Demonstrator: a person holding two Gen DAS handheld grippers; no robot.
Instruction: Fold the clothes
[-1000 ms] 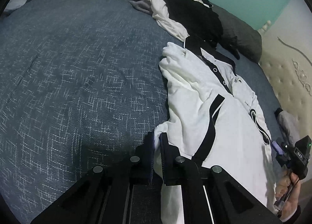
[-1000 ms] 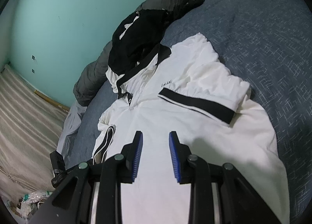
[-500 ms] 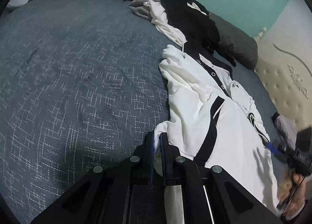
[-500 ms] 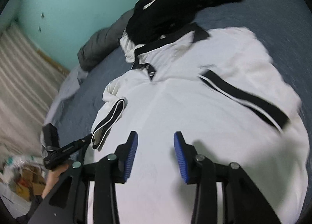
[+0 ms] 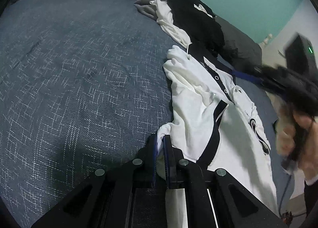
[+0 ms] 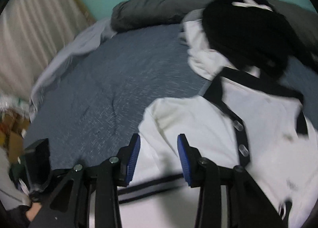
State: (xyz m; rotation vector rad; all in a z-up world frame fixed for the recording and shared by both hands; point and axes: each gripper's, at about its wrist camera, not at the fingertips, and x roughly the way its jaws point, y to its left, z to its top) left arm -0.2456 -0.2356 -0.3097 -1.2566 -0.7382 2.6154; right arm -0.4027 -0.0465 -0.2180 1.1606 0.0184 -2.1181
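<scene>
Swung the right gripper (image 6: pixel 158 156) from the shirt's (image 6: pixel 208 128) hem up toward its collar. Kept wide apart. Blurred now.

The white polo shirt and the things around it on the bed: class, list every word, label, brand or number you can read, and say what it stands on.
None can be read.
White polo shirt: small dark chest print, too small; blurred in the right wrist view.
Black garment: white neck tag, no legible text.
Right claw: only a green light, no text.
</scene>
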